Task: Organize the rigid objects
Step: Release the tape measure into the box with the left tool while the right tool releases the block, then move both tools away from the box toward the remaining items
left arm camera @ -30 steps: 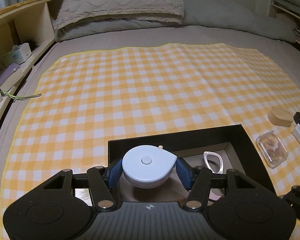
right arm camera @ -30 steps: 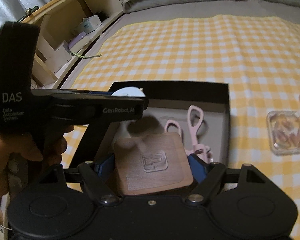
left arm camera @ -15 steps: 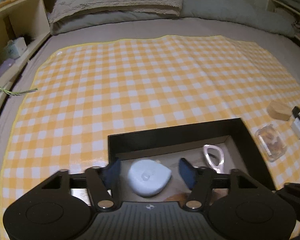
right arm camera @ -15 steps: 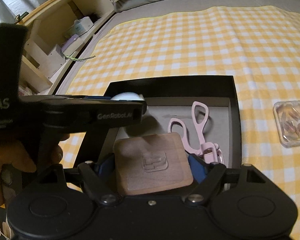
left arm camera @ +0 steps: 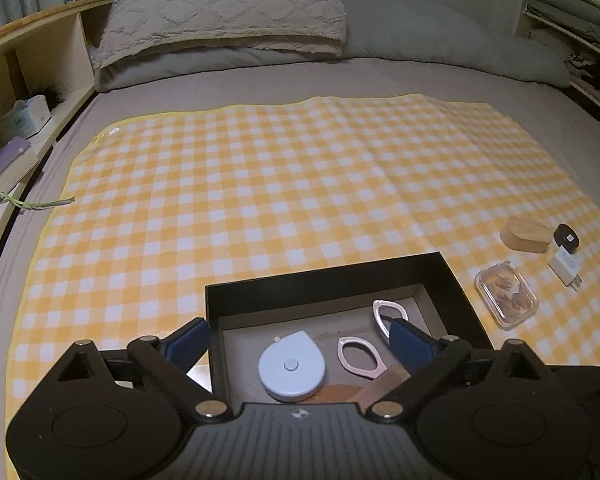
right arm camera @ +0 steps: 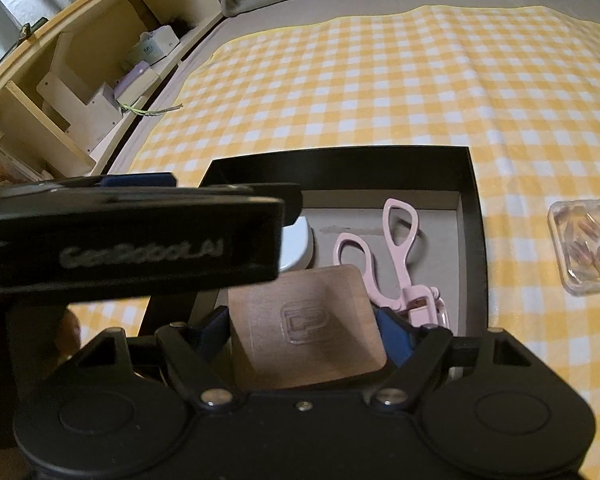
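A black open box lies on a yellow checked cloth. Inside it rest a white round tape measure and a pink eyelash curler. My left gripper is open and empty above the tape measure. My right gripper is shut on a square wooden coaster and holds it over the box's near part. The left gripper's body crosses the right wrist view and hides most of the tape measure.
Right of the box lie a clear plastic case, a wooden oval box, a white plug and a black item. A wooden shelf runs along the left. Pillows lie at the far end.
My left gripper opened and let go of the tape measure, which now lies in the box. The left gripper has risen. The right gripper still holds the coaster.
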